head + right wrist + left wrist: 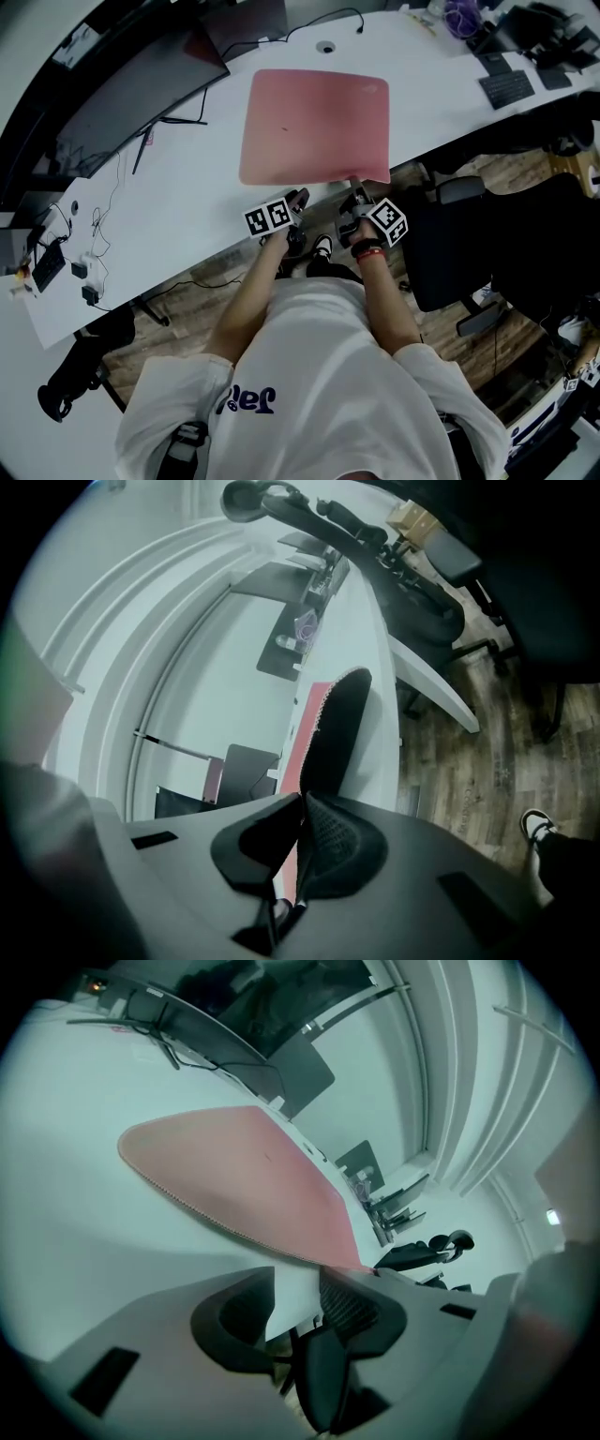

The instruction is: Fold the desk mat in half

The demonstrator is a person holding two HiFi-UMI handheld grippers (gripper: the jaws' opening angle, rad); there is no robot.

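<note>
My right gripper (302,803) is pinching the mat (314,127) edge; my left gripper (296,1290) is hanging open, needing to grab too

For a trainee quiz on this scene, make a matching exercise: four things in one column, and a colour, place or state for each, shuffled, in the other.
1 desk mat
2 left tool
3 right tool
4 monitor

A jaws apart, nothing between them
B pink
C dark, at the head view's left
D shut on the mat's near edge

Pairs: 1-B; 2-A; 3-D; 4-C
</note>
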